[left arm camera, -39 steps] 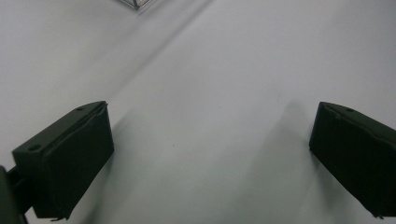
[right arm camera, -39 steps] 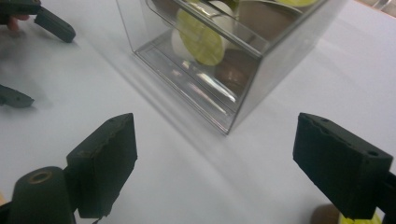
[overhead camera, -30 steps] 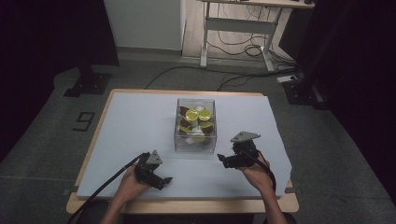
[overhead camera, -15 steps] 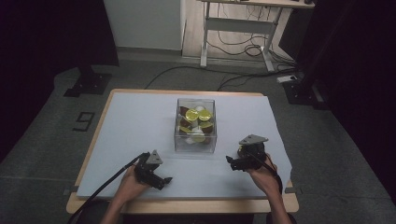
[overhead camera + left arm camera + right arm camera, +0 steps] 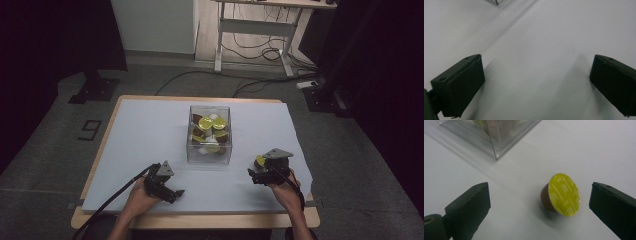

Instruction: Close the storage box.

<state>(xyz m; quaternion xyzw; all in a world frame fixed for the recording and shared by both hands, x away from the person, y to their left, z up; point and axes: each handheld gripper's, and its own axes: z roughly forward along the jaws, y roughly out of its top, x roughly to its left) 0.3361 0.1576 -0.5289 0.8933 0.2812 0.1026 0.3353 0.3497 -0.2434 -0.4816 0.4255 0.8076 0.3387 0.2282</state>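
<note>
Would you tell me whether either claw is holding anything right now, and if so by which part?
Nothing is held. The right claw stands open around a coffee capsule lying free on the table; the left claw is open too.

Capsule [image 5: 560,195] on table [image 5: 150,125], right of box [image 5: 209,135]

The high view is dim, its left and right edges nearly black; only the pale table sheet [image 5: 150,130] is lit; both gripper views are bright, soft and slightly blurred; faint shadows trail diagonally from the jaws.
</note>
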